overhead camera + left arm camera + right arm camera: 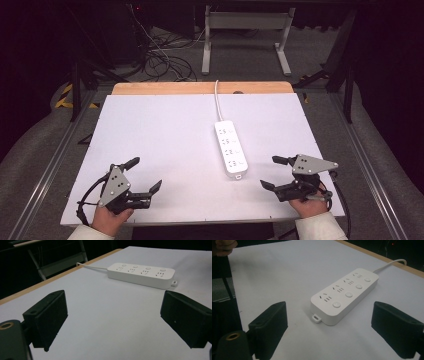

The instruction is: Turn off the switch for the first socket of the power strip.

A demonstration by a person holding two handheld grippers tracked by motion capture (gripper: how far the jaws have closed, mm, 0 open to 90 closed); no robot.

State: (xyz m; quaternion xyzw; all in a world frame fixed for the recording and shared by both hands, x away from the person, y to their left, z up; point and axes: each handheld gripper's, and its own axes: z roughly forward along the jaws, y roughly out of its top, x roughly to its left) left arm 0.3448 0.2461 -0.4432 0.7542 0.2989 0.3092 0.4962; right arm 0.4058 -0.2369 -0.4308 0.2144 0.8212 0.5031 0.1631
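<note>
At the near left of the white table, the left gripper rests in a hand with its jaws spread wide and nothing between them. The power strip lies flat right of the table's centre, its cord running to the far edge. At the near right, just beside the strip, the right gripper is likewise wide open and empty.

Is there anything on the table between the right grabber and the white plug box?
No. Between the right gripper and the power strip there is just bare white table, seen in the high view and the right gripper view.
</note>
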